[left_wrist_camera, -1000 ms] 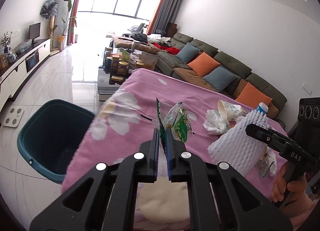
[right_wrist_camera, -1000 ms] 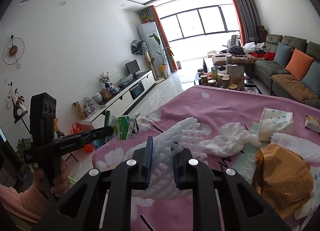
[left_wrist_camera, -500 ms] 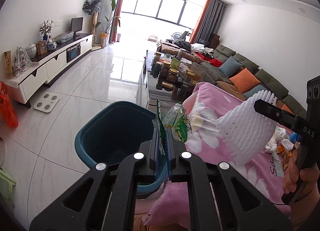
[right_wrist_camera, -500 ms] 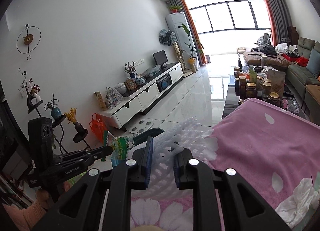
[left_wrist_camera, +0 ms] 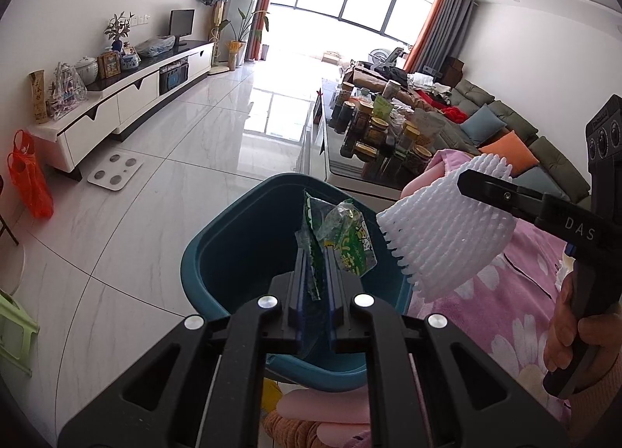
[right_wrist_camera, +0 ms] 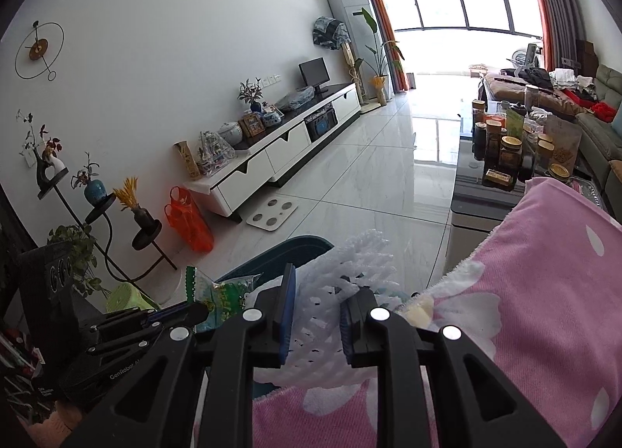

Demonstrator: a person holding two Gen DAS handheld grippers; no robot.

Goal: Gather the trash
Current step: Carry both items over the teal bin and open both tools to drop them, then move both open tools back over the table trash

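My left gripper (left_wrist_camera: 315,253) is shut on a green snack wrapper (left_wrist_camera: 342,238) and holds it over the open teal trash bin (left_wrist_camera: 241,238) on the floor. My right gripper (right_wrist_camera: 317,296) is shut on a white foam fruit net (right_wrist_camera: 334,288), held at the edge of the pink flowered tablecloth (right_wrist_camera: 544,292), beside and just above the bin's rim (right_wrist_camera: 295,246). The net also shows in the left wrist view (left_wrist_camera: 443,238), to the right of the wrapper. The left gripper with the wrapper (right_wrist_camera: 217,292) shows at the left of the right wrist view.
A glass coffee table (left_wrist_camera: 350,160) crowded with jars stands beyond the bin. A white TV cabinet (left_wrist_camera: 128,106) runs along the left wall, with a scale (left_wrist_camera: 114,172) and an orange bag (left_wrist_camera: 31,180) on the floor. A sofa (left_wrist_camera: 525,137) is at right.
Both grippers swung left from over the table to the bin, carrying the wrapper and the foam net. The wrapper now hangs over the bin's opening.
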